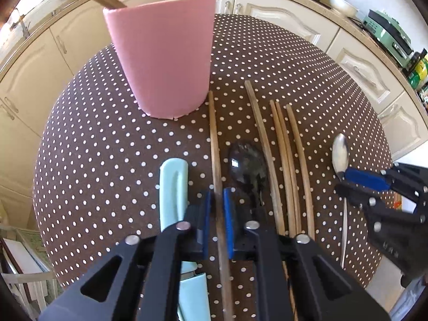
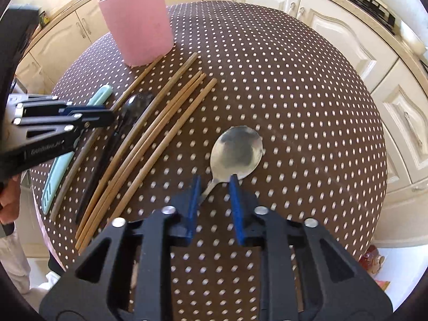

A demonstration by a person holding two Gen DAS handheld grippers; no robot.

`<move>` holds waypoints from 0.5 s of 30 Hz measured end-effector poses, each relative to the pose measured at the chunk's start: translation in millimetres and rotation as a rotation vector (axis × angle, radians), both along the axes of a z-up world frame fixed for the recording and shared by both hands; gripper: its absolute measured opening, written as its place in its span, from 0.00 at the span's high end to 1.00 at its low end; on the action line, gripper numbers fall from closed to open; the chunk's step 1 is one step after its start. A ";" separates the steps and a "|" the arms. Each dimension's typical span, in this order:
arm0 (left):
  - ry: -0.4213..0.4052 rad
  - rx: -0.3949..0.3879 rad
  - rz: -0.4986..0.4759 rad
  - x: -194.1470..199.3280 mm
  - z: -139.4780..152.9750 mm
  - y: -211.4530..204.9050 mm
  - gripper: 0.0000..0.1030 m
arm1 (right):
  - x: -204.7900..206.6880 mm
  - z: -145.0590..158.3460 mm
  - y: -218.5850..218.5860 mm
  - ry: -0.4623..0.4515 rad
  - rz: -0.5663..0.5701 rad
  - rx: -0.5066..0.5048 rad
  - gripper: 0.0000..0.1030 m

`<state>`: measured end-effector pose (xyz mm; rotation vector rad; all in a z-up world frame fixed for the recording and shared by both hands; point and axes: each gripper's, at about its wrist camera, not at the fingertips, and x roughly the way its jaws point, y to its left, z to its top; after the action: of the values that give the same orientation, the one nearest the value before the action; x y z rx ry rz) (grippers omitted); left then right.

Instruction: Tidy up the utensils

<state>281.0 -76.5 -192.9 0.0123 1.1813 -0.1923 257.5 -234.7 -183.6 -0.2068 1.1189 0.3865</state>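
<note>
A pink cup [image 1: 163, 61] stands at the back of the table with wooden sticks leaning out of it. My left gripper [image 1: 217, 198] is shut on a wooden chopstick [image 1: 215, 139] that lies on the cloth, pointing toward the cup's base. Beside it lie a dark spoon [image 1: 246, 165], a pale blue handle [image 1: 171, 187] and several loose chopsticks [image 1: 283, 160]. In the right wrist view my right gripper [image 2: 215, 184] straddles the thin neck of a metal spoon [image 2: 235, 149] with a gap between its pads; the spoon lies flat on the cloth.
The round table [image 2: 294, 107] wears a brown cloth with white dots. Cream kitchen cabinets [image 2: 347, 40] curve around the back and right. A green appliance [image 1: 388, 34] sits on the counter at the far right. Bare cloth shows right of the metal spoon.
</note>
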 end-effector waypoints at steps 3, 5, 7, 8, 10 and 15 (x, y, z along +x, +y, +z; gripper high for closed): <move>0.002 -0.013 0.007 -0.8 1.8 1.0 0.94 | 10.5 1.5 2.3 0.003 0.007 0.030 0.81; 0.013 -0.021 0.009 -2.8 2.9 6.3 0.94 | 6.6 8.9 -0.1 -0.011 -0.026 0.035 0.80; 0.021 -0.027 0.010 -6.4 3.5 14.6 0.94 | 1.8 14.7 -2.9 -0.016 -0.052 0.024 0.80; 0.023 -0.027 0.011 -6.7 3.7 14.5 0.94 | -0.7 16.2 -3.3 -0.008 -0.067 0.026 0.80; 0.025 -0.024 0.019 -7.6 4.3 14.5 0.94 | -3.8 15.1 -5.7 0.020 -0.083 0.046 0.80; 0.027 -0.022 0.026 -7.9 4.9 15.7 0.94 | 0.7 7.8 1.4 0.072 -0.114 0.045 0.80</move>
<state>273.1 -60.8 -188.0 -0.0252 1.2059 -0.1834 258.2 -233.3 -175.8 -0.0890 1.1862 0.3193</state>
